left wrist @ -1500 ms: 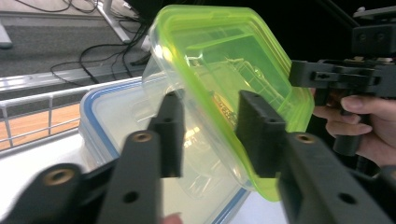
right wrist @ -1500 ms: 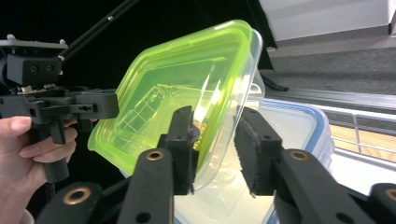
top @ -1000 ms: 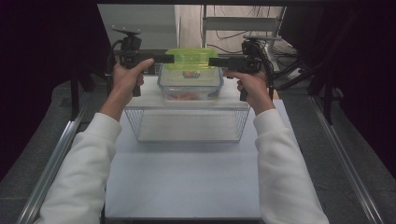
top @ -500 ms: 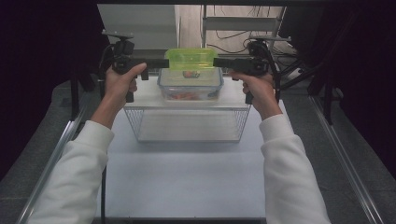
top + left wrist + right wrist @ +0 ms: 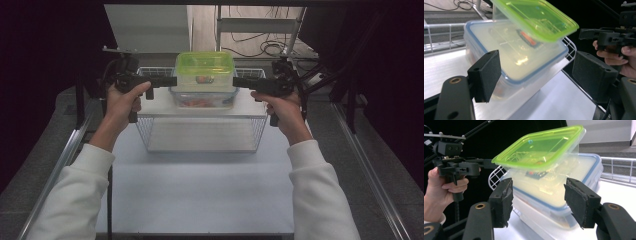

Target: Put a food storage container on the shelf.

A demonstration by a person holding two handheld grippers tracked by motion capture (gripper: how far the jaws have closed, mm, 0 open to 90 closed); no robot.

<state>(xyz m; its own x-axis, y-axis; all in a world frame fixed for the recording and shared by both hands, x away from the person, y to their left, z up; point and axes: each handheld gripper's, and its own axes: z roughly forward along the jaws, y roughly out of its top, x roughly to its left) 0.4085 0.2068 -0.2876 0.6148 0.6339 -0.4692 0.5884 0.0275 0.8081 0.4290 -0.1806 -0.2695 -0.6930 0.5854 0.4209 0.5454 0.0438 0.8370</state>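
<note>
Both hand-held grippers released, jaws wide (touching nothing), flanking the green-lidded container.

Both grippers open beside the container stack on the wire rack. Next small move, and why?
Probably bring both grippers inward. The left gripper and right gripper flank the stack, jaws open, nothing between the pads. The green-lidded container sits tilted on the blue-rimmed container atop the wire rack, so closing in from both sides would steady the tilted one before it slides.
</note>
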